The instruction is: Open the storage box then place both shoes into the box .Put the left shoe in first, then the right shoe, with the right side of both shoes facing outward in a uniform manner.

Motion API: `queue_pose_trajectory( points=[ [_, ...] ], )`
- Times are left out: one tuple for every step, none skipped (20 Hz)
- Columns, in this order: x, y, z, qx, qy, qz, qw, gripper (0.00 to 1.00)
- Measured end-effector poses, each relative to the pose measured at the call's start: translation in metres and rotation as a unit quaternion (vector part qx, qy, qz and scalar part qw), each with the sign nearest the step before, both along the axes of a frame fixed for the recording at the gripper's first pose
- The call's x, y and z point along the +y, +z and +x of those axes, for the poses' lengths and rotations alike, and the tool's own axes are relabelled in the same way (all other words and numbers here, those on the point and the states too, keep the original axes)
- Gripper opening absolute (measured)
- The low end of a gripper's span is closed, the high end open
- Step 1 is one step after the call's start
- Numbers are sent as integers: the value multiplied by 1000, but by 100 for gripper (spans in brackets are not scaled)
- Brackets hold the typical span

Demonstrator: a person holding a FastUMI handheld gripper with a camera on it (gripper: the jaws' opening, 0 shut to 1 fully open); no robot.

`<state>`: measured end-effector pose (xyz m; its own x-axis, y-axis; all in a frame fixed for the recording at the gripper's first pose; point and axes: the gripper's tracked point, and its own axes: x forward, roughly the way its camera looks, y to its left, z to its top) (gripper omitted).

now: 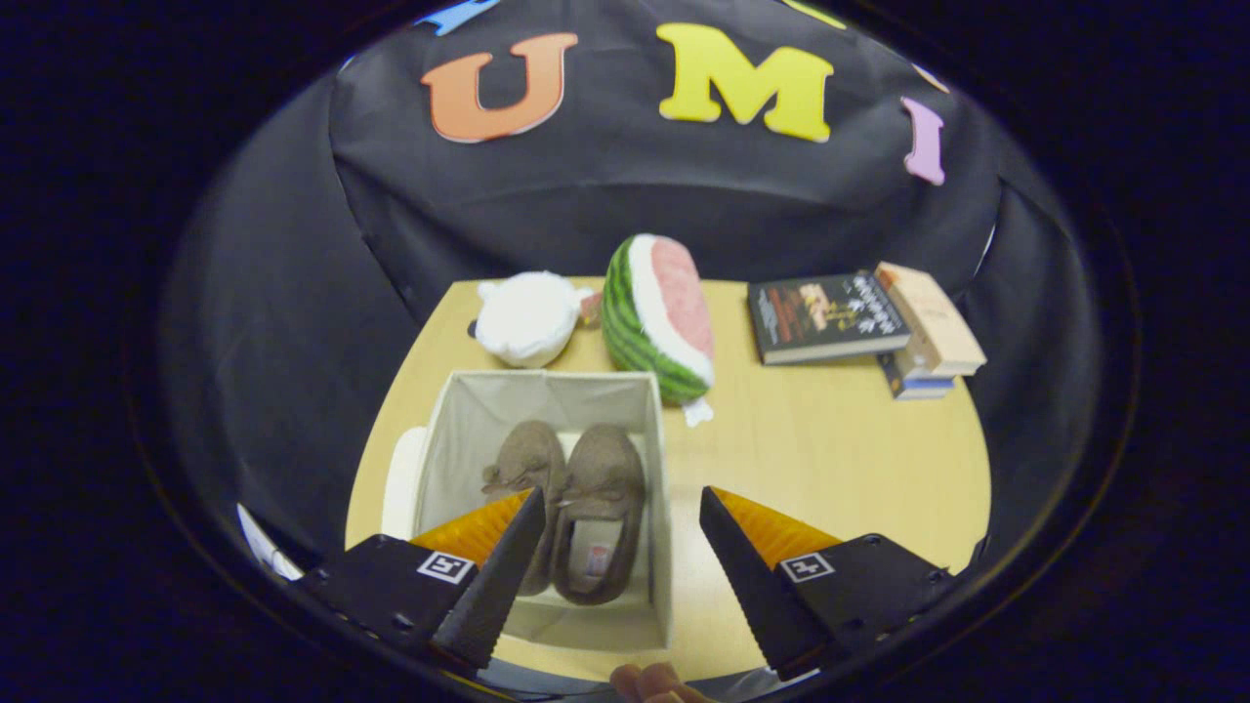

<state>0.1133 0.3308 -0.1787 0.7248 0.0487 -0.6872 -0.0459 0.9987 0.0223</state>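
On a pale wooden counter [820, 459] stands an open fabric storage box [547, 400], and both brown slipper-style shoes lie inside it side by side, toes pointing away. One shoe [522, 469] sits on the left, partly hidden behind a finger of the tool; the other shoe [598, 508] lies touching it, its lining visible. A white piece, perhaps the lid [402, 483], rests against the box's left wall. Above the box's near edge hangs the tool [621, 513], its two black fingers spread wide and holding nothing. Beyond the box sit a white plush toy [529, 317] and a watermelon-slice plush [659, 317]; further right lies a stack of books [864, 322]. A fingertip [646, 682] of the person shows just below the tool. Judging by this, the placing looks finished. Which side of the shoes faces outward cannot be told. Next would likely be lifting the tool clear without snagging the box.
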Motion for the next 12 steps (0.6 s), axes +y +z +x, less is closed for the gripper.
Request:
queue_pose_trajectory(
  points=[
    [-8,17,-3,-29,-1,-5,1000,97],
    [-19,33,-7,-57,-3,-13,998,97],
    [-33,48,-12,-81,-4,-22,996,97],
    [-44,64,-18,-103,-1,-26,994,96],
    [-57,77,-25,-123,0,-23,992,96],
    [-71,90,-32,-141,-1,-20,990,96],
    [-88,106,-41,-155,-5,-19,988,96],
    [-106,121,-50,-171,-12,-14,985,96],
    [-123,134,-54,-189,-17,-6,982,96],
    [-139,145,-60,-203,-22,2,979,96],
    [-159,153,-69,-214,-29,3,976,96],
    [-178,163,-74,-228,-35,0,973,96]
  ],
)
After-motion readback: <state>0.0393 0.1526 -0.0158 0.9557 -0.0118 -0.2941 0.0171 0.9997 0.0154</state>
